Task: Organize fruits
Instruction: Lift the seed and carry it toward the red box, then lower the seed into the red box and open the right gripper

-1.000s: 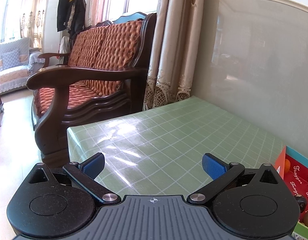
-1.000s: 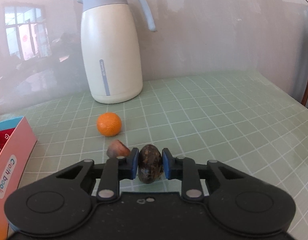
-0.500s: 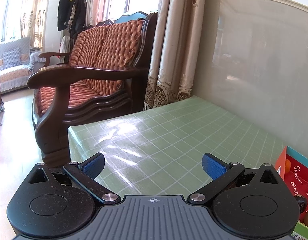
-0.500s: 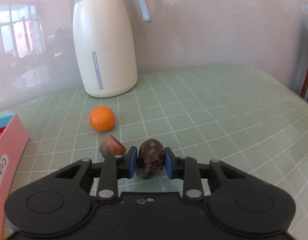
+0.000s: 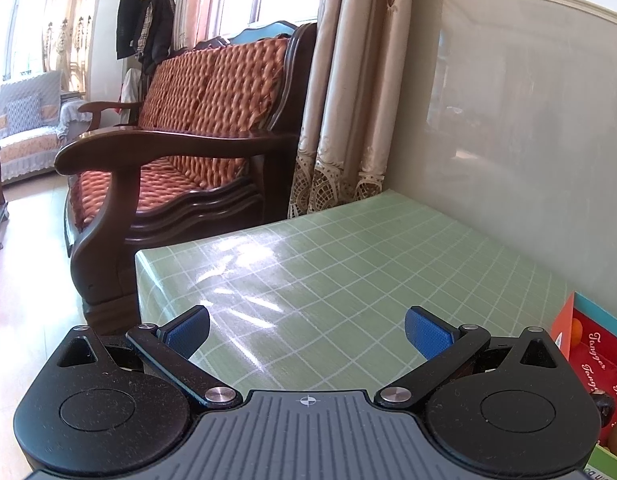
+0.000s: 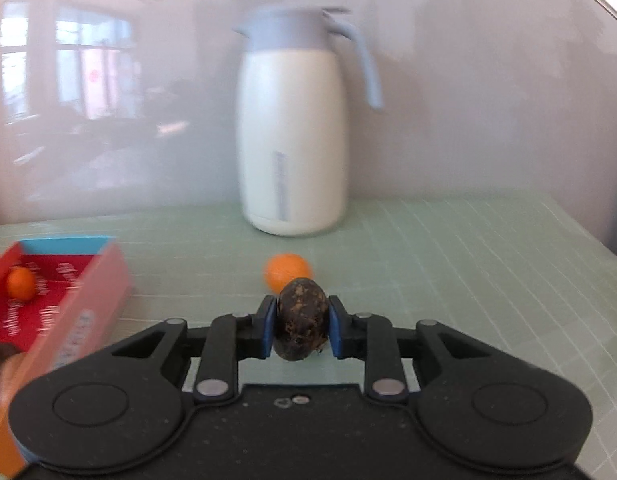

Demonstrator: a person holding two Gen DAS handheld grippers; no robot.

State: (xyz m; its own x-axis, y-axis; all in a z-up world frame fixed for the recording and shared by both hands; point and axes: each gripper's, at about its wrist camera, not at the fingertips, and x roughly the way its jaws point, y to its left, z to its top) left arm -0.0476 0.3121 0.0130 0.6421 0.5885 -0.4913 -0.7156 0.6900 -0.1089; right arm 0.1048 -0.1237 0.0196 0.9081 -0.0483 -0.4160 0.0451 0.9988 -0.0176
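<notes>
My right gripper [image 6: 300, 330] is pinching a dark, mottled brown fruit [image 6: 301, 328] between its blue pads, one pad pressed on each side, and the fruit sits clear above the green checked table [image 6: 468, 272]. What kind of fruit it is I cannot tell (the skin is rough and blotchy, and the whole right view is smeared). Just beyond it, partly hidden behind it, an orange [image 6: 287, 272] lies on the table, and farther back a cream jug [image 6: 292, 148] with a grey lid and handle stands upright near the table's far edge, against the wall. At the left edge of that view is an open box [image 6: 88, 280], red inside with pink outer walls and a blue far wall; a second small orange [image 6: 21, 283] lies in it near the far end, and other fruit at its near end is too blurred to name.

My left gripper [image 5: 307, 332] hangs with its jaws spread wide and nothing between them, above a bare part of the table near its left edge. The same box [image 5: 596, 360] shows at the right margin. Past the table's edge stands a wooden sofa [image 5: 180, 132] with orange cushions, with curtains [image 5: 348, 92] beside it.
</notes>
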